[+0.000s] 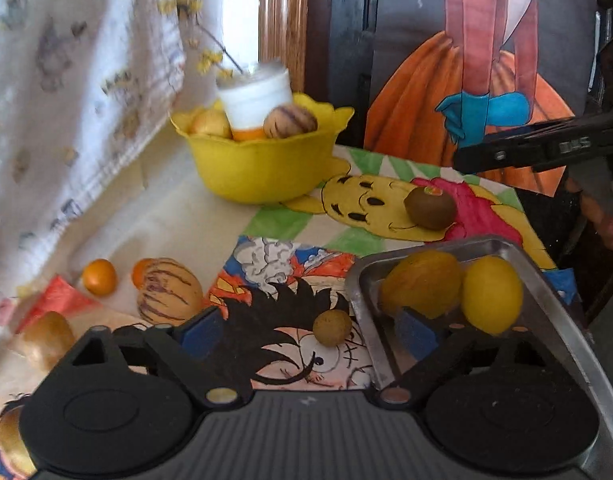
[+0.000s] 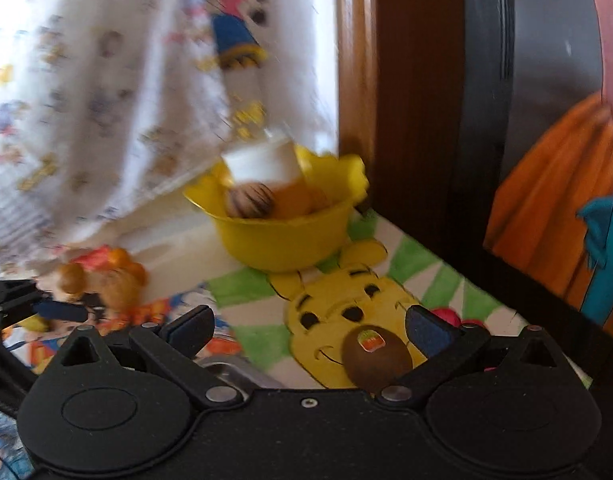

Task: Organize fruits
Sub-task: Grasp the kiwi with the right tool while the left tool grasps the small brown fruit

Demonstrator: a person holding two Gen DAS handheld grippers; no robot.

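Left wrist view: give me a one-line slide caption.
Open left gripper over a cartoon mat, small brown fruit between its fingers, two yellow fruits in the steel tray, yellow bowl behind.

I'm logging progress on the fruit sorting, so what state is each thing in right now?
left gripper: open, holding nothing
right gripper: open, holding nothing
yellow bowl: upright, holding fruit and a white cup
white cup: tilted inside the bowl
metal tray: flat, holding two yellow fruits
kiwi: loose on the mat, stickered, between the right jaws, ungripped
striped melon: loose on the table
small brown fruit: loose on the mat
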